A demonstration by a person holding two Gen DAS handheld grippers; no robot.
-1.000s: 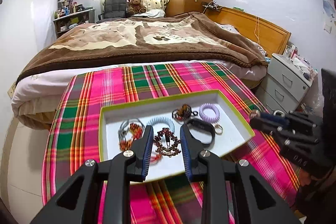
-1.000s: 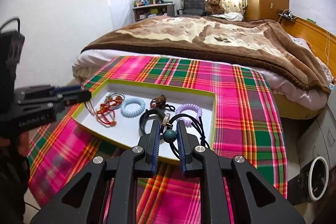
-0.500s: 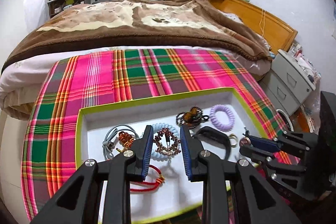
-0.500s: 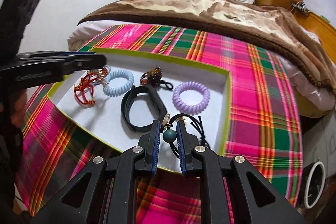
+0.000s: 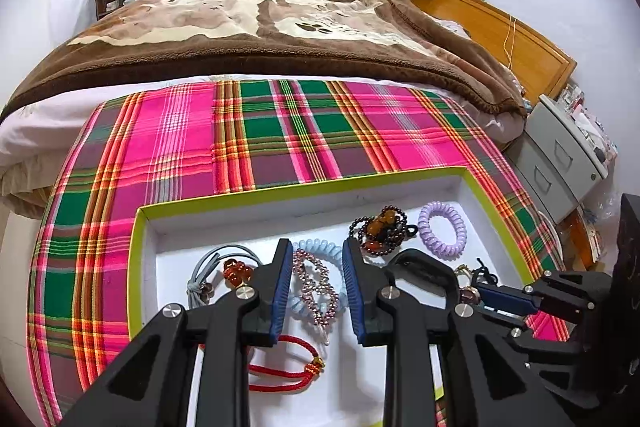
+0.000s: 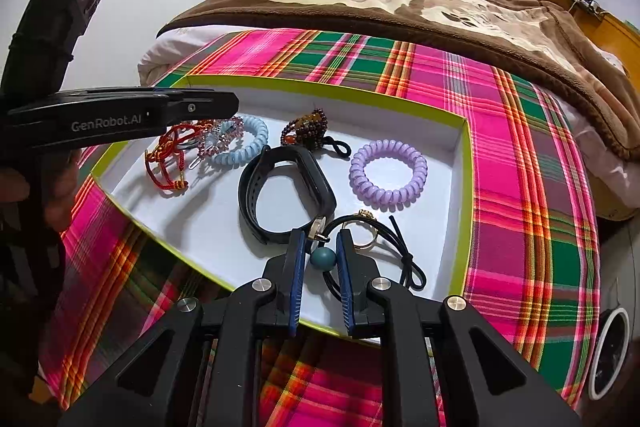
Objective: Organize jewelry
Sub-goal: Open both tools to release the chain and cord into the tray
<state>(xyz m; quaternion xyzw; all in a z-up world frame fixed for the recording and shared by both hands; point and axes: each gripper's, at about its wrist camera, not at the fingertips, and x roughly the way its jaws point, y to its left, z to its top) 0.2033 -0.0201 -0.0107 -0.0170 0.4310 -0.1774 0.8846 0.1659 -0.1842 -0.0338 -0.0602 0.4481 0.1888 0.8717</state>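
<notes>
A white tray with a lime-green rim (image 5: 304, 187) lies on the plaid cloth. My left gripper (image 5: 317, 245) hangs low over its left half, shut on a pink beaded hair clip (image 5: 316, 287) above a light blue spiral tie (image 6: 244, 147). In the right wrist view the left gripper (image 6: 230, 103) comes in from the left with the clip (image 6: 220, 139) dangling from it. My right gripper (image 6: 321, 235) is at the tray's near right corner, shut on the teal bead (image 6: 323, 259) of a black cord with a gold ring (image 6: 362, 231). It also shows in the left wrist view (image 5: 470, 297).
Also in the tray are a black wristband (image 6: 286, 187), a purple spiral tie (image 6: 388, 173), a dark bead bracelet (image 6: 306, 131), a red cord bracelet (image 6: 168, 163) and a grey cord (image 5: 204, 275). A bed with a brown blanket (image 5: 280, 39) lies behind. Grey drawers (image 5: 560, 163) stand to the right.
Both grippers have come down and forward over the tray, which now fills more of each view. Each keeps its hold: the beaded clip on the left, the teal bead on the right.
</notes>
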